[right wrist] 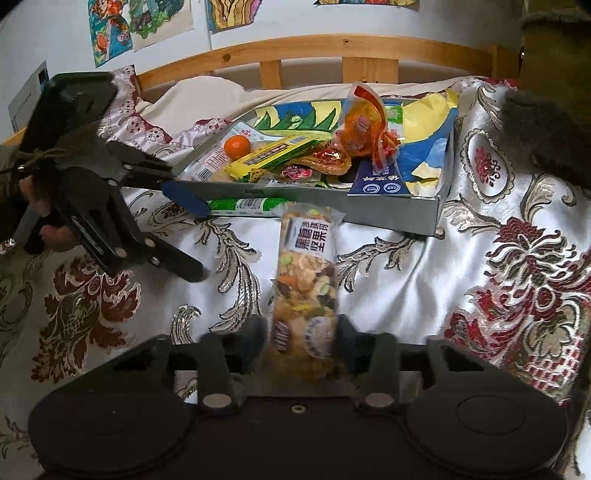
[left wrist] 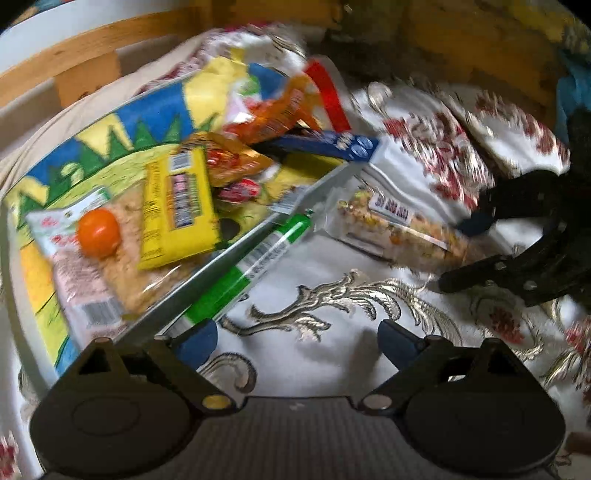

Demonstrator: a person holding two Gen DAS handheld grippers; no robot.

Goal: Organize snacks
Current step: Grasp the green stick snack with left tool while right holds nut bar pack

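Observation:
A shallow grey box [right wrist: 369,214] lined with a colourful drawing holds several snacks: an orange [right wrist: 237,145], a yellow packet [right wrist: 273,155], orange packets [right wrist: 364,127] and a blue-white packet [right wrist: 380,181]. My right gripper [right wrist: 301,332] is shut on a clear nut-mix packet [right wrist: 306,266], in front of the box. A green-white tube [right wrist: 245,204] lies against the box's front wall. My left gripper [left wrist: 297,338] is open and empty over the bedspread, beside the tube [left wrist: 255,258] and the box [left wrist: 236,251]. The nut packet [left wrist: 399,225] also shows in the left wrist view.
Everything lies on a white bedspread [right wrist: 480,258] with red and silver patterns. A wooden bed rail [right wrist: 314,51] runs behind the box. Drawings [right wrist: 140,22] hang on the wall. A dark fuzzy thing [right wrist: 546,129] sits at the right.

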